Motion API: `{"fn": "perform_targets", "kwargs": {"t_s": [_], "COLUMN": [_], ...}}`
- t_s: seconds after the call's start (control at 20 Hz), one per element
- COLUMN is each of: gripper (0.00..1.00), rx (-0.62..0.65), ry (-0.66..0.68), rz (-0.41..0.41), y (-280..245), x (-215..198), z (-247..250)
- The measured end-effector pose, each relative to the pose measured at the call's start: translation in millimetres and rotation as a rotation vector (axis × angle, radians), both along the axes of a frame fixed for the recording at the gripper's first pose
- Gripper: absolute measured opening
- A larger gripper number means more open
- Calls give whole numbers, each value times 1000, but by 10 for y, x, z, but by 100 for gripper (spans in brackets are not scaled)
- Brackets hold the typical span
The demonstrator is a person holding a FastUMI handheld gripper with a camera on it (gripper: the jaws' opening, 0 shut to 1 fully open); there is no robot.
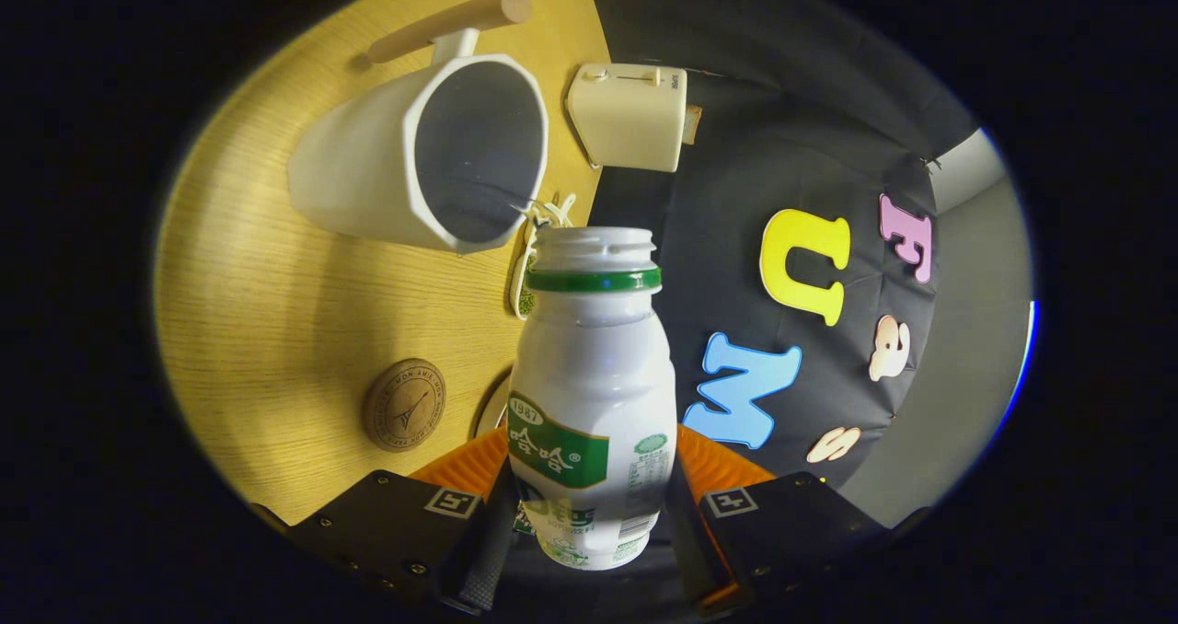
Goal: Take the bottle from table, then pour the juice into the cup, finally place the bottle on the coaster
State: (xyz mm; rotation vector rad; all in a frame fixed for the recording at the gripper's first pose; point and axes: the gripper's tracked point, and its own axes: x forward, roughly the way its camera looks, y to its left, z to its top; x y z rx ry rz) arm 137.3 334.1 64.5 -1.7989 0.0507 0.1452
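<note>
A white plastic bottle (pixel 592 375) with a green neck ring and green label sits between my two fingers, and my gripper (pixel 589 477) is shut on its lower body. The bottle has no cap and its open mouth points toward the white faceted cup (pixel 419 155), which stands on the wooden table (pixel 267 302) just beyond the bottle's mouth. The whole scene is rolled, so the bottle is tipped toward the cup. The cup has a wooden rod handle (pixel 451 21). A round brown cork coaster (pixel 403 404) lies on the table, close to my left finger.
A cream box-shaped device (pixel 630 116) with a slider stands at the table's edge behind the cup. A small white and green item (pixel 532 256) lies on the table between cup and bottle. A dark-rimmed round object (pixel 492 403) peeks out behind the bottle.
</note>
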Motion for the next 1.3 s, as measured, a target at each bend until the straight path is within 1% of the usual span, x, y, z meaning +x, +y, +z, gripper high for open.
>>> {"fn": "perform_targets", "kwargs": {"t_s": [1.05,1.3], "gripper": [73,73], "rx": [-72,-108], "ry": [-31,-46], "rz": [10,20], "y": [9,24], "x": [-2,-25], "z": [201,263]}}
